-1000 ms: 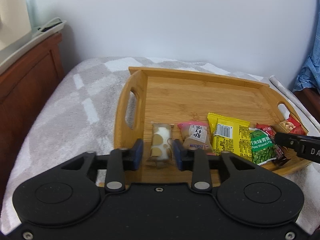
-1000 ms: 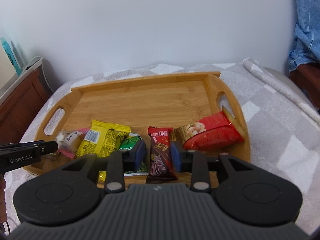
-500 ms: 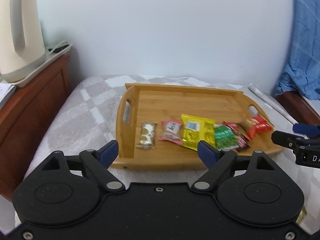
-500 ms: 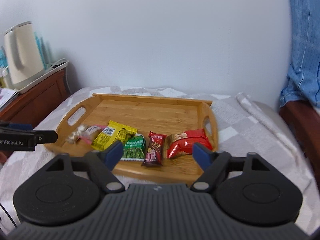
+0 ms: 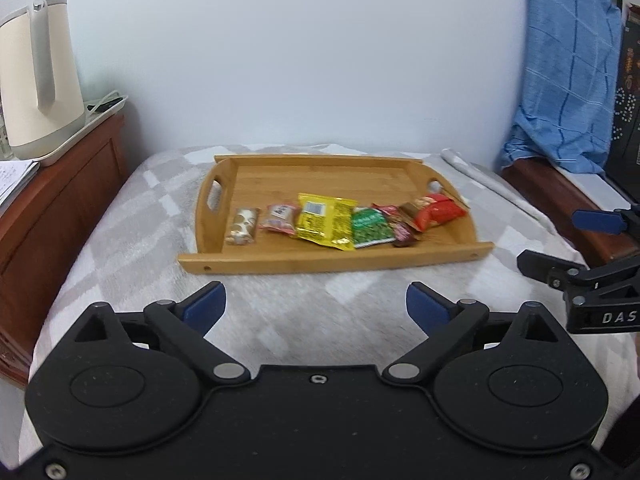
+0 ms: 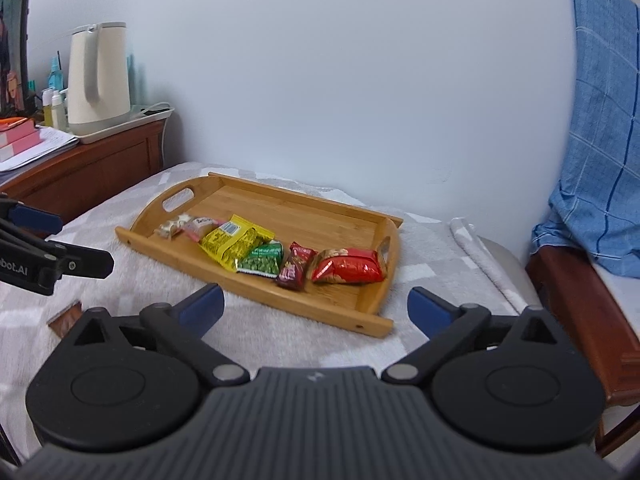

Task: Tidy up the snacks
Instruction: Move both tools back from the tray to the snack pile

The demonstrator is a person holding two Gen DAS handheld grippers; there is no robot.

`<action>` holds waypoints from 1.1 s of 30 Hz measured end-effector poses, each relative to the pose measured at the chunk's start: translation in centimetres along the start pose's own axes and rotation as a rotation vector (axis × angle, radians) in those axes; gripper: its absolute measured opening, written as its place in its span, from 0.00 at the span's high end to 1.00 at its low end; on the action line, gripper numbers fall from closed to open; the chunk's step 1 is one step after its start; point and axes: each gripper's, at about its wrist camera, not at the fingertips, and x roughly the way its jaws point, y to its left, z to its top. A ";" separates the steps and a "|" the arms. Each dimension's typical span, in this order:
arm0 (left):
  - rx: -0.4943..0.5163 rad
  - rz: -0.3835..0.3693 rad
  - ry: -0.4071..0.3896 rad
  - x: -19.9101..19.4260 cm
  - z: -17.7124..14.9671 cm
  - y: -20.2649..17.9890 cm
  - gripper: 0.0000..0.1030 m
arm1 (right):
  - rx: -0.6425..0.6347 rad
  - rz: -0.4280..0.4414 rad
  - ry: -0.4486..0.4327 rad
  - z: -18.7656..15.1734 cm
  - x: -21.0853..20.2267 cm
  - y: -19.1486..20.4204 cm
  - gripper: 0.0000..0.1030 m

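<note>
A wooden tray point(image 5: 320, 172) point(image 6: 320, 216) lies on the grey checked blanket with a row of snacks along its near side: a white nougat bar point(image 5: 241, 225), a pink packet point(image 5: 279, 217), a yellow bag point(image 5: 326, 220) point(image 6: 236, 242), a green pea bag point(image 5: 370, 227) point(image 6: 262, 258), a brown bar point(image 6: 295, 271) and a red bag point(image 5: 438, 212) point(image 6: 348, 266). My left gripper point(image 5: 316, 307) hangs over the blanket short of the tray, jaws opening wide, nothing between them. My right gripper point(image 6: 316, 306) is likewise back from the tray, jaws opening, nothing between them.
A cream kettle point(image 5: 38, 76) point(image 6: 98, 80) stands on a white tray atop a wooden cabinet at the left. Blue cloth point(image 6: 600, 128) drapes over wooden furniture at the right. A small brown wrapper point(image 6: 66, 318) lies on the blanket near the left gripper. A folded towel point(image 6: 484, 256) lies right of the tray.
Both grippers let go of their snacks, the nougat bar and the brown bar, opened wide and pulled back and up from the tray. The snacks stay in their row.
</note>
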 end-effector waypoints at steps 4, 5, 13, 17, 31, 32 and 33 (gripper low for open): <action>0.006 -0.002 -0.007 -1.8 -1.2 -1.3 0.04 | -0.014 -0.006 -0.004 -1.3 -1.3 -0.2 0.00; 0.005 -0.003 -0.007 -2.2 -1.6 -1.6 0.04 | -0.017 -0.007 -0.003 -1.6 -1.5 -0.2 0.00; 0.028 0.021 -0.013 -4.5 -4.4 -3.6 0.04 | -0.017 -0.006 0.019 -4.1 -2.9 -0.7 0.00; 0.041 0.021 -0.012 -4.9 -6.1 -4.3 0.04 | 0.006 -0.002 0.039 -5.6 -3.2 -0.9 0.00; 0.041 0.006 0.053 -3.4 -11.5 -6.9 0.03 | 0.040 0.019 0.149 -9.7 -2.6 -1.1 0.00; 0.042 0.005 0.057 -3.2 -11.8 -7.0 0.03 | 0.050 0.024 0.154 -9.8 -2.4 -1.2 0.00; 0.043 0.004 0.060 -2.9 -12.0 -7.2 0.03 | 0.060 0.033 0.158 -9.9 -2.3 -1.3 0.00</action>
